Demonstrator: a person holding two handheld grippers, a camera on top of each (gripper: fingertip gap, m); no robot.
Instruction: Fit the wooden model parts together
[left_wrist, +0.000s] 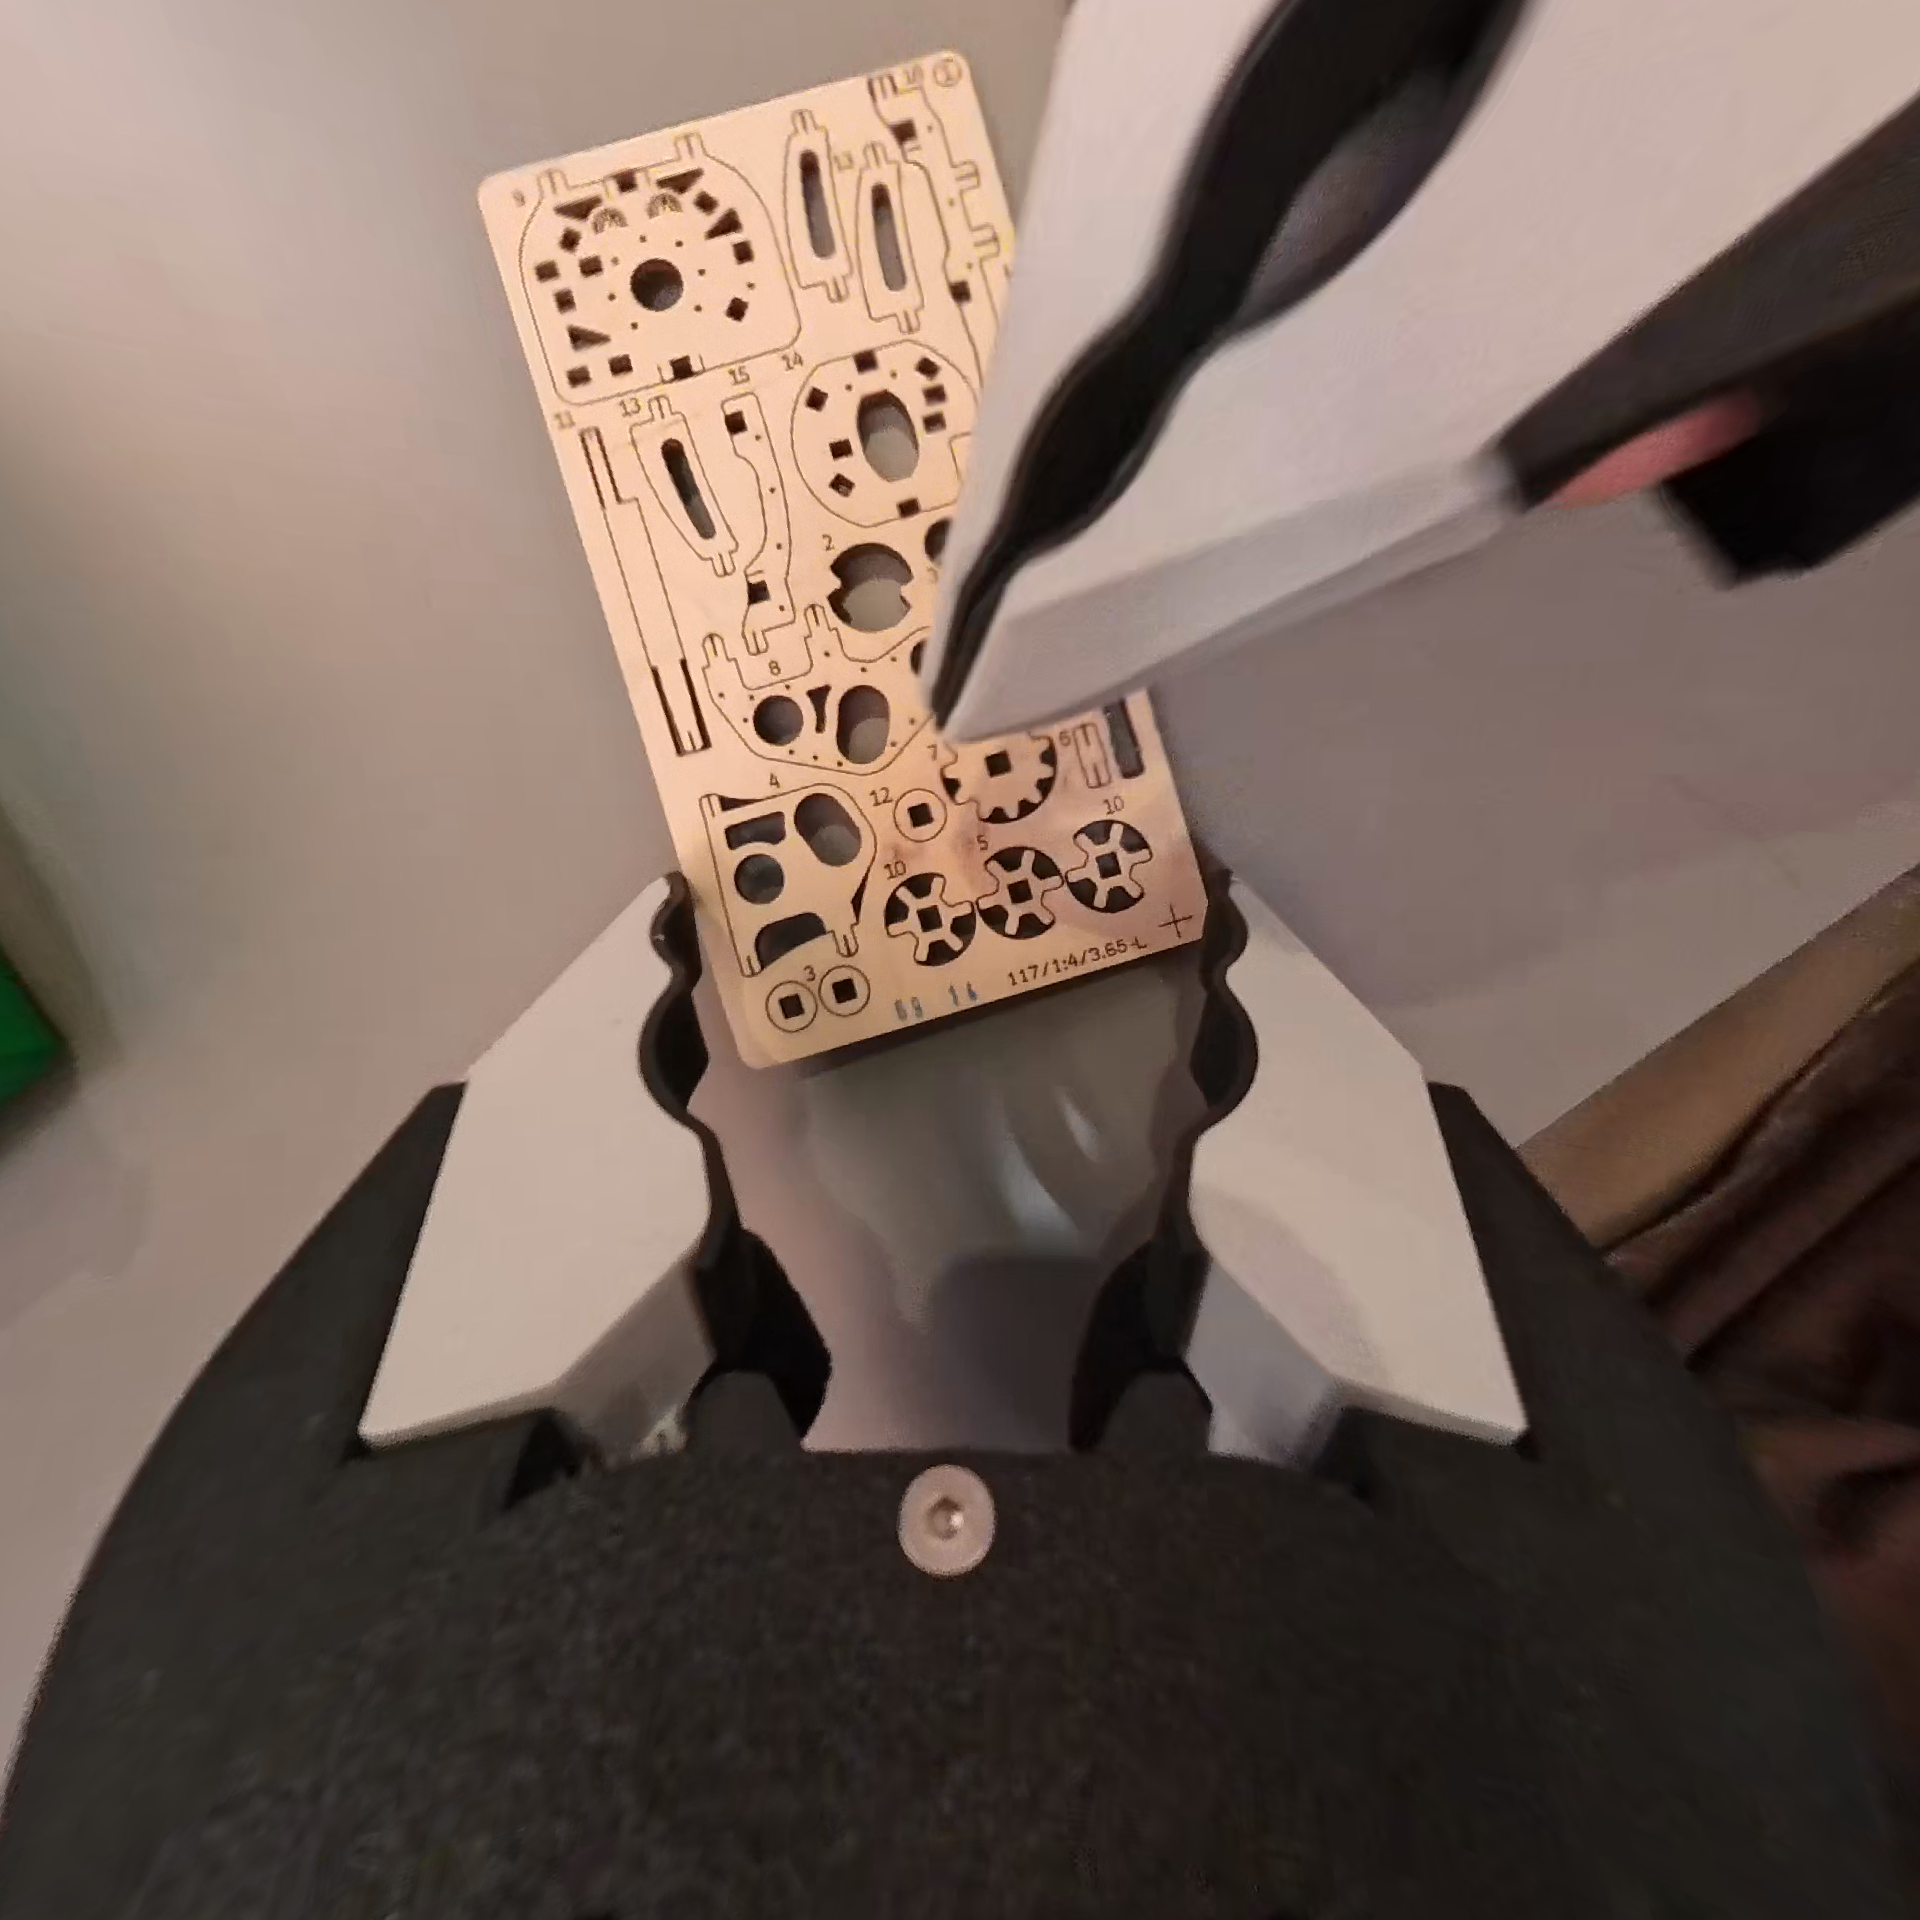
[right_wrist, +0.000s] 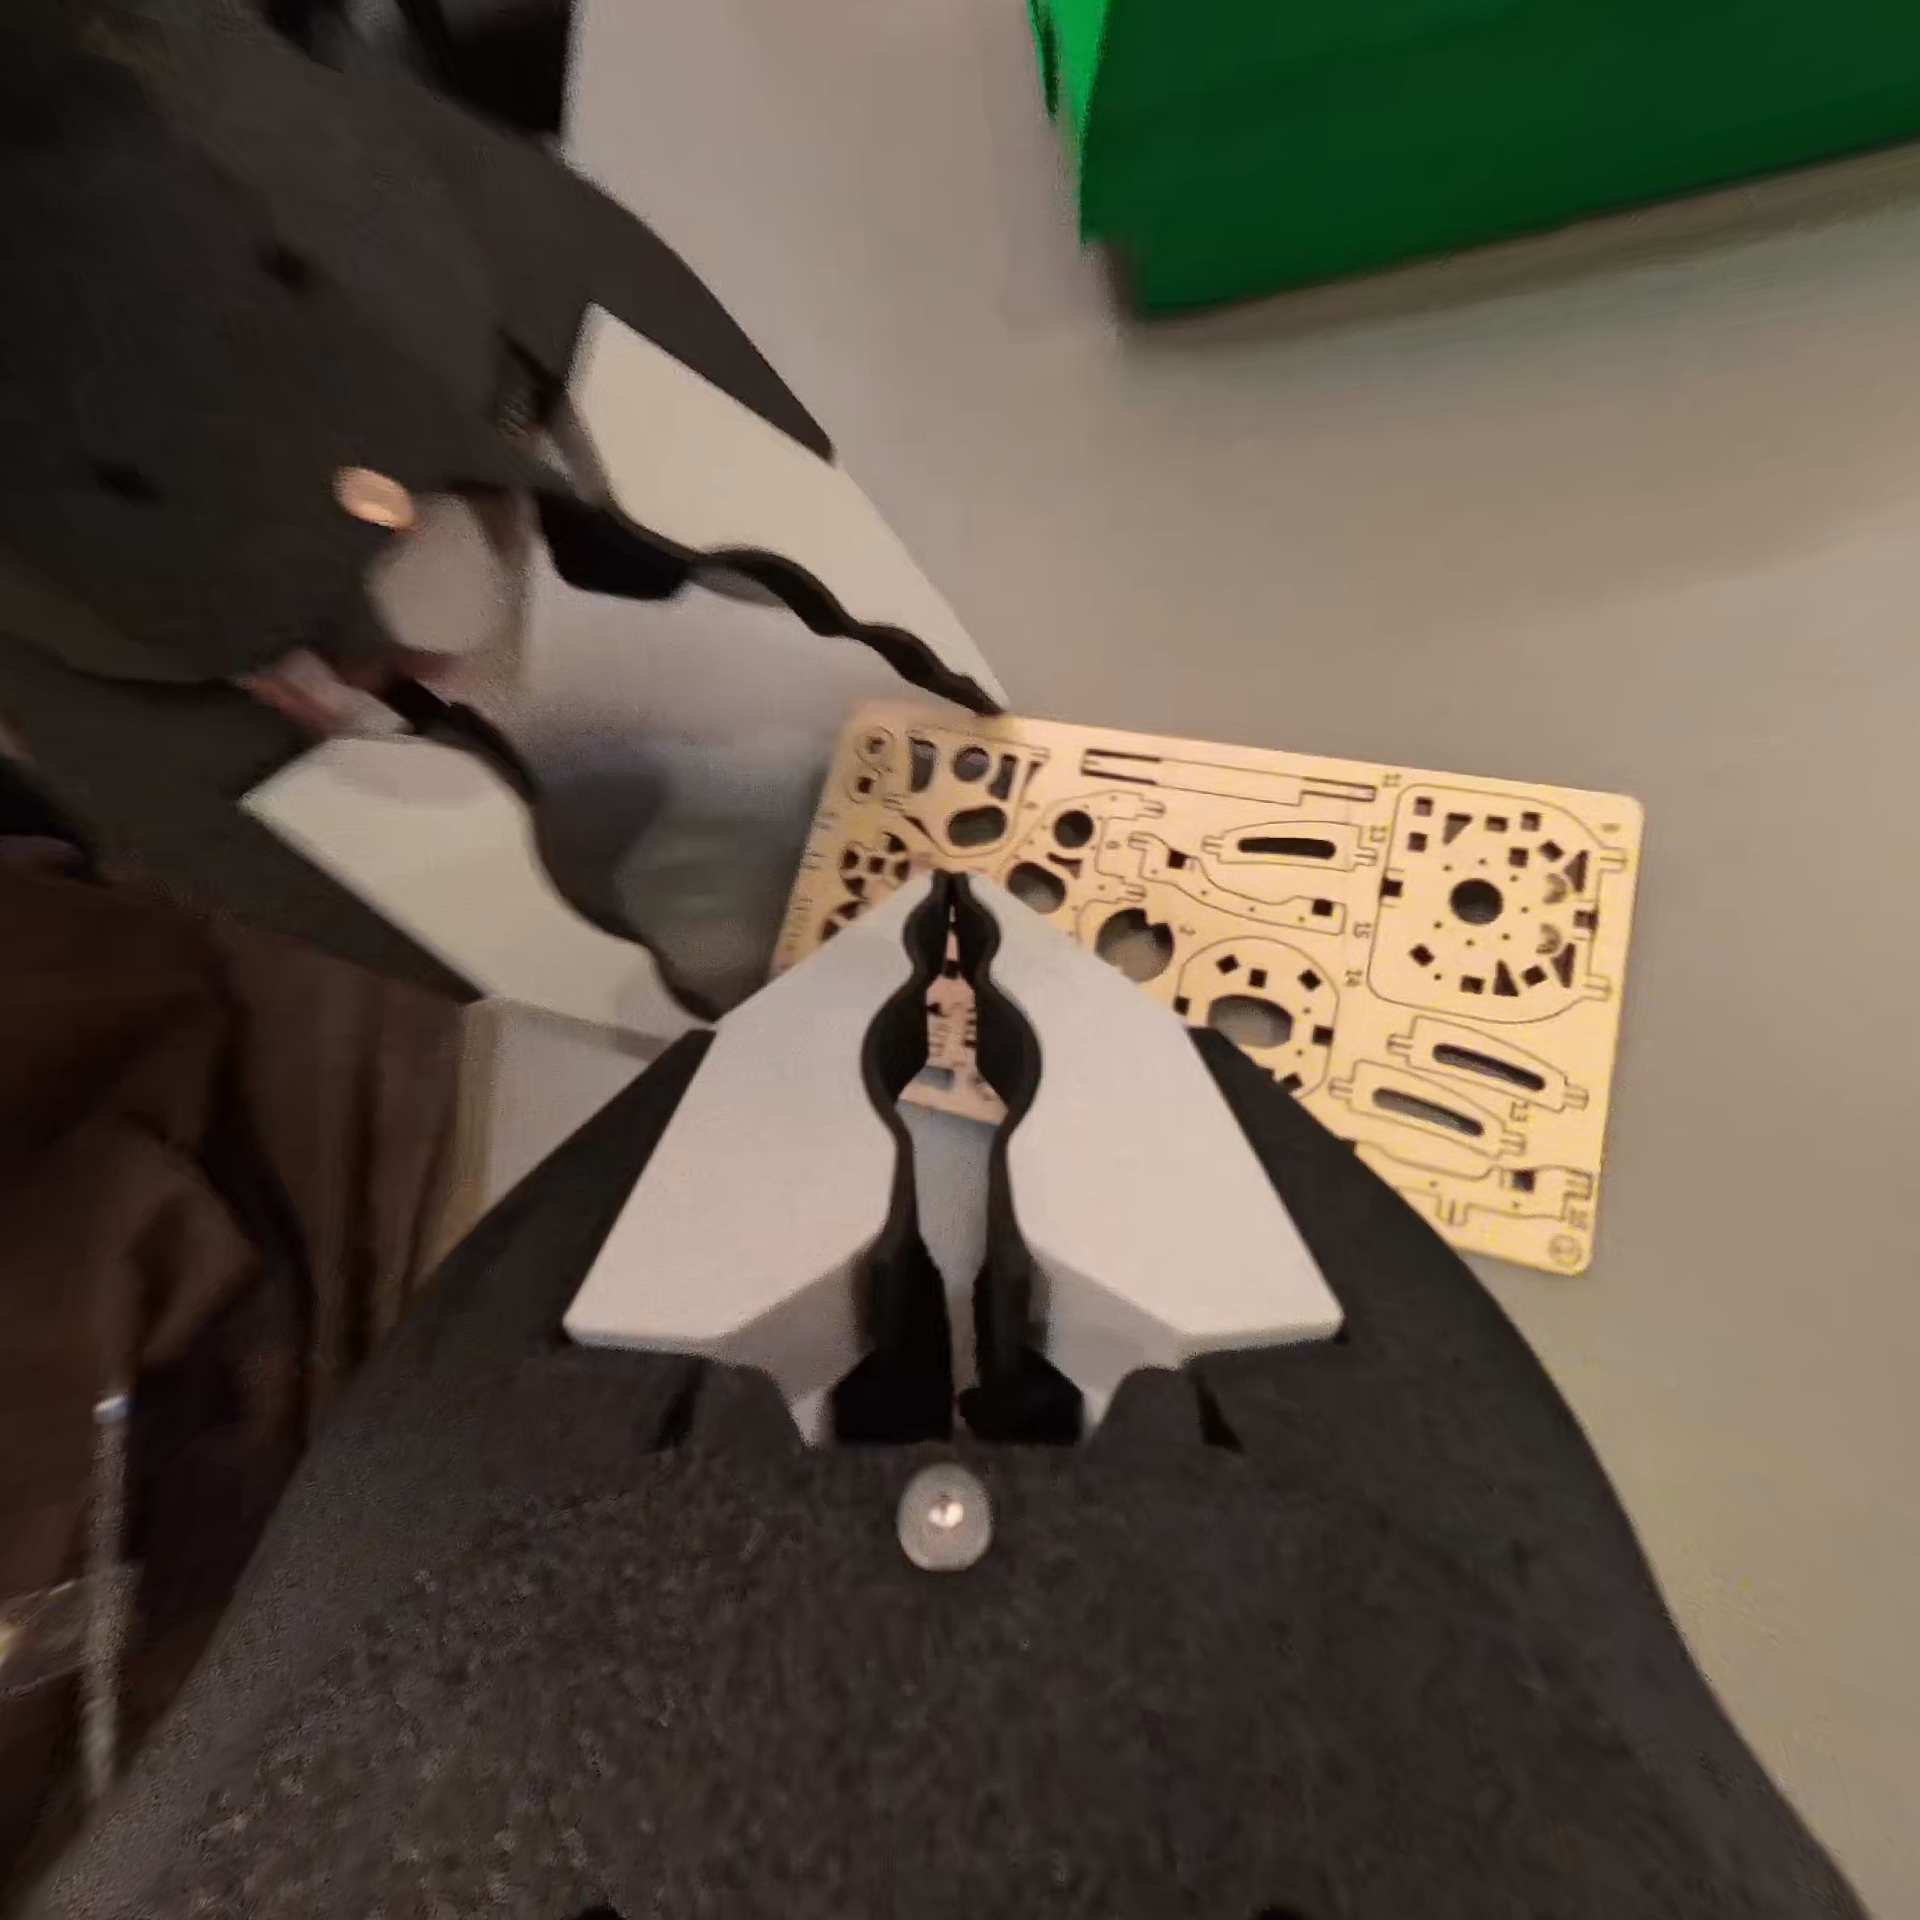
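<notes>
lying flat on the grey table (left_wrist: 260, 520), the wooden sheet (left_wrist: 665, 343) runs up the middle of the left wrist view and across the centre right of the right wrist view, its laser-cut parts not yet pushed out.

the left gripper (left_wrist: 951, 925) is spread wide, its fingers straddling the near short edge of the sheet at the lower centre of its view; whether either finger touches the wood i cannot tell. the right gripper (right_wrist: 951, 883) has its fingers pressed almost together, the tips over the sheet's right-hand part near a toothed wheel. it looks to be poking or pressing there, not pinching anything, though contact is hard to confirm through the blur.

a green box (right_wrist: 1455, 135) sits in the upper right of the right wrist view, well apart from the sheet.

the sheet looks like thin plywood: light, stiff across its flat, but brittle along the cut lines and narrow tabs. it would probably slide on the smooth table, so one gripper should pin a solid border edge while the other pushes a part out from its centre. pinching the thin slotted strips or the small spoked pieces by their arms risks snapping them; the broader plates with a solid rim are safer to take hold of.
</notes>
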